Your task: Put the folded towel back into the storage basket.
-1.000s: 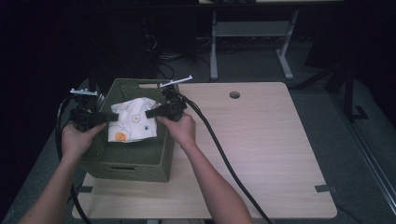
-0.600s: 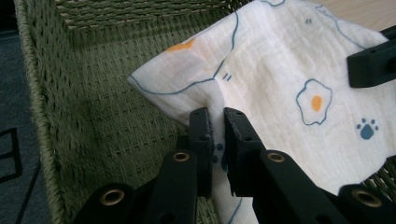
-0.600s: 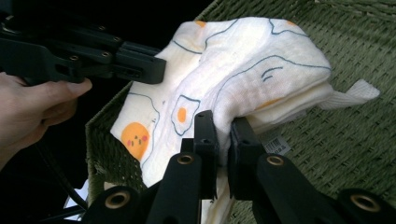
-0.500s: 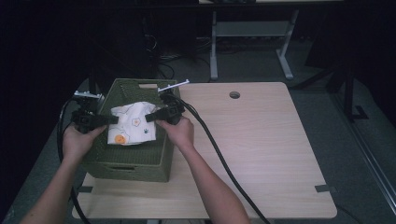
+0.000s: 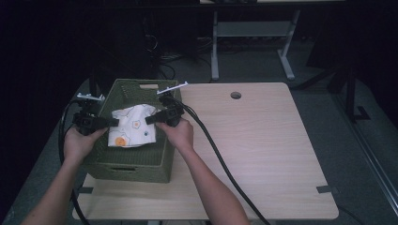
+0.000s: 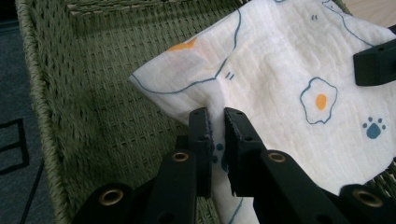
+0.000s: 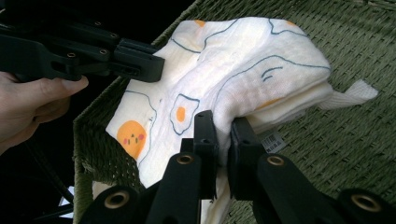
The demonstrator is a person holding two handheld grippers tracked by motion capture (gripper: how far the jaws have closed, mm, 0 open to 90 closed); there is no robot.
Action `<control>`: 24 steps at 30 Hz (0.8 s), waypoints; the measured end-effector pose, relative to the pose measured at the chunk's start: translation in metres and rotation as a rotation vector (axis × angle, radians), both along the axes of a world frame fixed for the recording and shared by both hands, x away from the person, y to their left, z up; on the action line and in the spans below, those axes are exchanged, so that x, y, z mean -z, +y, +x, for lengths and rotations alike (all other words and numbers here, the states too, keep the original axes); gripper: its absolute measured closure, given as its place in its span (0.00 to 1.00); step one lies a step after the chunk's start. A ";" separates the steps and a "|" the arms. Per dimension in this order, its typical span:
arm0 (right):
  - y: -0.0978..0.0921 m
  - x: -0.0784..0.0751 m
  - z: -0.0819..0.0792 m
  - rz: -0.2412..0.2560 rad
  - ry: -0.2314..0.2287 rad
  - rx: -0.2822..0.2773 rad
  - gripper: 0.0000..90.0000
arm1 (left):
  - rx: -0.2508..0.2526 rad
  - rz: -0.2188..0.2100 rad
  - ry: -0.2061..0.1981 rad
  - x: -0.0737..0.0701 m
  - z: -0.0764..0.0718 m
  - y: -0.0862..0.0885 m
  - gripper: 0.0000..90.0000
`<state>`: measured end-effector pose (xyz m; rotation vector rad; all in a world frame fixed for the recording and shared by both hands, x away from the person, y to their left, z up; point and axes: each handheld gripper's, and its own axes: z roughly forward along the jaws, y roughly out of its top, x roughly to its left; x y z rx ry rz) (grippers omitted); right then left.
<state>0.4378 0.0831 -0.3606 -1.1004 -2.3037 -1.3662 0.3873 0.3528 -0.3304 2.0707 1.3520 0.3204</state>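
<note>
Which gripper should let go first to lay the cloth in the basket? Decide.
Probably right: the right gripper pinches the white egg-print cloth over the green woven basket; the left gripper grips near its wall.

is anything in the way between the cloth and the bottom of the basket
Nothing visible. Both grippers, left and right, pinch the cloth over the open basket, and the woven floor seen beside it looks bare.

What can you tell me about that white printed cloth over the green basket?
The white printed cloth looks like thin, crinkled cotton gauze, folded in layers, printed with fried eggs, blue paw prints and an orange face. A small barcode label hangs underneath. It sits over the green woven basket, pinched by the left gripper and the right gripper.
</note>
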 end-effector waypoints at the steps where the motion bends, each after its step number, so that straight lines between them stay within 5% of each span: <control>1: 0.000 0.000 0.000 0.001 0.000 0.001 0.92 | -0.001 0.000 0.002 0.000 0.000 0.000 0.91; 24: -0.002 0.006 -0.001 -0.023 0.002 0.015 0.92 | 0.010 0.038 0.020 0.006 0.006 -0.008 0.91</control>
